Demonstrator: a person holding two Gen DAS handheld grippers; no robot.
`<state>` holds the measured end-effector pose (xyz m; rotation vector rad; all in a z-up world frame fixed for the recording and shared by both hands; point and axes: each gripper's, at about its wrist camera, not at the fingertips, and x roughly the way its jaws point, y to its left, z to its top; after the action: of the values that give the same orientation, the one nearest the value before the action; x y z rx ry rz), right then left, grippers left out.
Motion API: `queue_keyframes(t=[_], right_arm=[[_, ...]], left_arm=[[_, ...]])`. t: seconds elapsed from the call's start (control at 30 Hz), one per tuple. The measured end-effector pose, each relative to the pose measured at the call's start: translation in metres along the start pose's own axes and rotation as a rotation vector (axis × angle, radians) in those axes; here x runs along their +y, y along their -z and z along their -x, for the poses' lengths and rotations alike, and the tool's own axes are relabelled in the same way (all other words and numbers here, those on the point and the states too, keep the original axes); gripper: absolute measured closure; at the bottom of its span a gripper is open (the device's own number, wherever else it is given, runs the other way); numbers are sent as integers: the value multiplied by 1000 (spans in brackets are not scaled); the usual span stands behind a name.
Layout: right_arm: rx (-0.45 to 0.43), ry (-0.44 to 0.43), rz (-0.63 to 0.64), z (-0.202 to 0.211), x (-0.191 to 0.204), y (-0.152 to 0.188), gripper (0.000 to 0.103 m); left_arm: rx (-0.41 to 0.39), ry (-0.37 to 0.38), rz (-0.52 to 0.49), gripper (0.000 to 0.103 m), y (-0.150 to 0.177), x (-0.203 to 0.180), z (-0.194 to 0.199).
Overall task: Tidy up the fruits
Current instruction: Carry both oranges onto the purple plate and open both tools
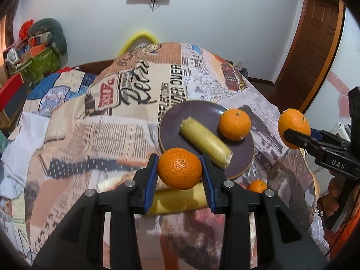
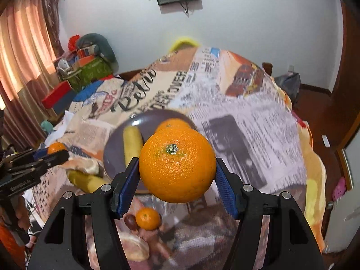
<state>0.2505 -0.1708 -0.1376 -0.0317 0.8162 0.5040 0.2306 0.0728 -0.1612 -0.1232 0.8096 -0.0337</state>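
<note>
Above the plate (image 1: 171, 121), clamped in each hand-held gripper (image 1: 179, 168) (image 2: 177, 164): mandarin (image 1: 180, 168) left, orange (image 2: 177, 164) right. Risk of rolling off the plate, crowded by banana (image 1: 205, 142) and another orange (image 1: 234, 124).

Landmark: plate (image 1: 171, 117) on the bed (image 1: 90, 139). On plate: banana piece (image 1: 204, 142) in the middle, orange (image 1: 234, 124) at its right rim. Before the plate, on the bed: second banana (image 1: 177, 199), and right of that a small orange (image 1: 257, 186). Left claw (image 1: 179, 171) before the plate, clamping a mandarin (image 1: 179, 168). Right claw (image 2: 177, 175) right of the plate, clamping a big orange (image 2: 177, 164).
</note>
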Motion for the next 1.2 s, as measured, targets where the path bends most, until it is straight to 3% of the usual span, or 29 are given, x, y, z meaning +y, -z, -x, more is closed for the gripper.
queue_keyframes(t=[0.33,0.8,1.2], right_arm=[[-33,-15,40,-14,9,-28,41],[-23,-56,73,-58,14,-49,41],[28,-97,123,-97,26,-64,41]], left_arm=[[-39,11,-31,66,-33,-4,-20],[-36,6,-47,66,-66,5,-68],[40,22,-50,66,-75,17,-104]])
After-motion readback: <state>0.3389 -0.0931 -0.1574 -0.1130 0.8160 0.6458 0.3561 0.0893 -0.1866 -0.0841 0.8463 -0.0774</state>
